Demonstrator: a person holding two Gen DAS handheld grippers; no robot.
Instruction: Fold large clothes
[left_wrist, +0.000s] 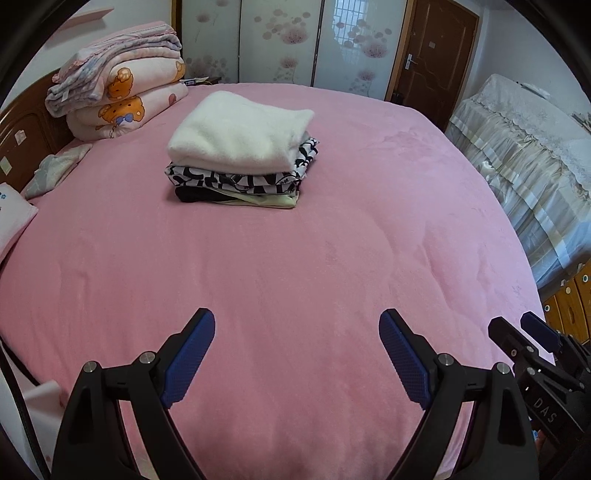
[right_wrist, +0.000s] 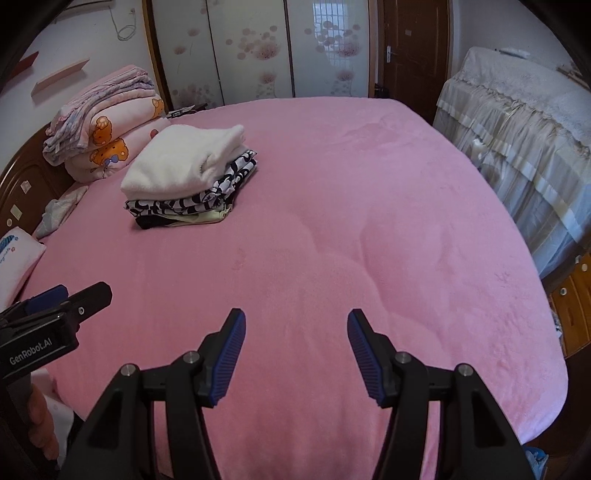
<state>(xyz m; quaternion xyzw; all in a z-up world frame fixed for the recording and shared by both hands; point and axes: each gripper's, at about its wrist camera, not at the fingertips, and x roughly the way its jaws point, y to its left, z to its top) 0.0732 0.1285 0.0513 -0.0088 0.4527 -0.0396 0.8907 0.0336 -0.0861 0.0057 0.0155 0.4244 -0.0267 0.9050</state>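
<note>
While both lie empty: left tool (left_wrist: 297, 321) and right tool (right_wrist: 295, 321) agape, stack of folded clothes (left_wrist: 240, 155) (white on top) well beyond.

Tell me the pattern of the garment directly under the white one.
The second garment is black-and-white print, clearest in the left wrist view, beneath the white folded garment.

**Surroundings noted, non-task items only**

A pink bed cover (left_wrist: 295, 258) is spread flat across the bed. Folded quilts with a bear print (left_wrist: 122, 99) are stacked at the left, against a wooden headboard (left_wrist: 26, 136). A white pillow (right_wrist: 18, 258) is seen at the left edge. Sliding panels with a floral pattern (left_wrist: 277, 40) are set behind the bed, a brown door (left_wrist: 436, 55) beside them. Furniture draped in pale lace cloth (right_wrist: 517, 129) stands at the right.
</note>
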